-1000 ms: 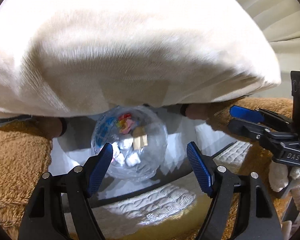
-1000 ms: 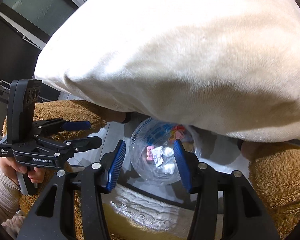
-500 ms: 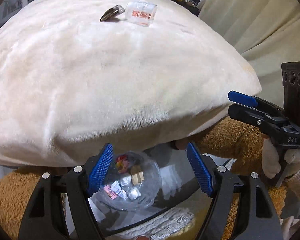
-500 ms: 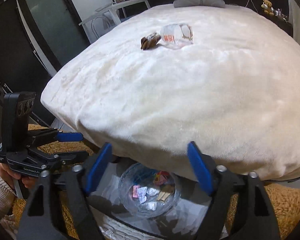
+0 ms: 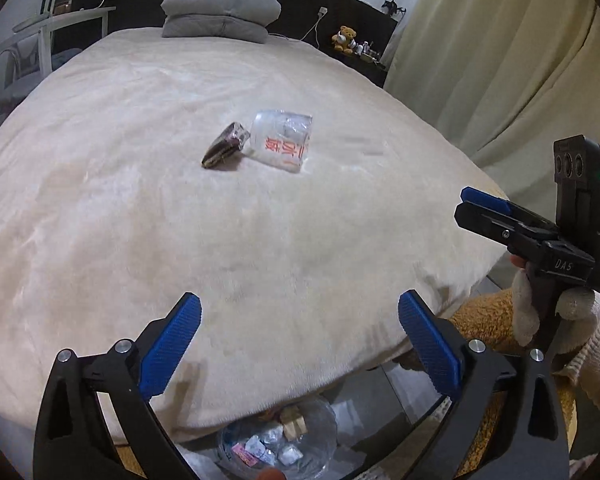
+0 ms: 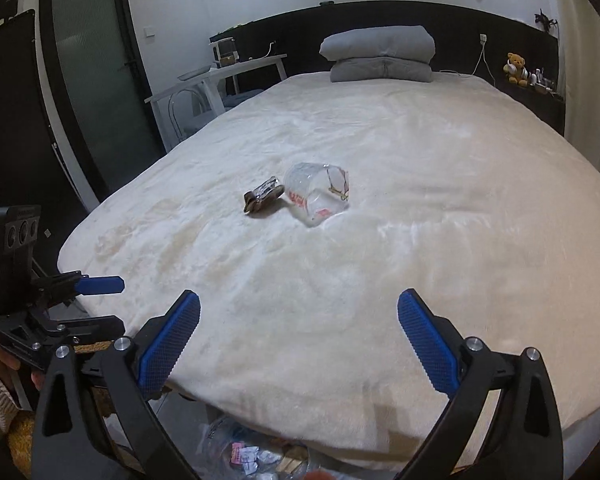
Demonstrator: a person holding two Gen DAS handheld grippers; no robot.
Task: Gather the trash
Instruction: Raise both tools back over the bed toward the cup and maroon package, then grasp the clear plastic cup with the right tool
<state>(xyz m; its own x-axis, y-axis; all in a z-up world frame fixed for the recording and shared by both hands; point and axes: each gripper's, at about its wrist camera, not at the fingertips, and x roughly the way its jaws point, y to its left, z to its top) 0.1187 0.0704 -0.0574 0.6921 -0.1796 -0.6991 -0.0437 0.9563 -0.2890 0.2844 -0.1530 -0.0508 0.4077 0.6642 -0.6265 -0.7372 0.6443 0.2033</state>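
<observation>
Cream plush bed cover (image 5: 140, 216): broad bare surface, near edge just beyond both tongs. Clear crumpled plastic cup (image 5: 283, 145): mid-bed, on its side, mouth toward headboard. Dark brown wrapper (image 5: 223, 151): touching cup's left, long axis diagonal. Left gripper (image 5: 299, 350), right gripper (image 6: 299, 348): jaws opening wide, nothing between.

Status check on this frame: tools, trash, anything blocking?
Left tool and right tool opening, both empty. Dark wrapper and clear plastic cup lie mid-bed, untouched. Path clear.
</observation>
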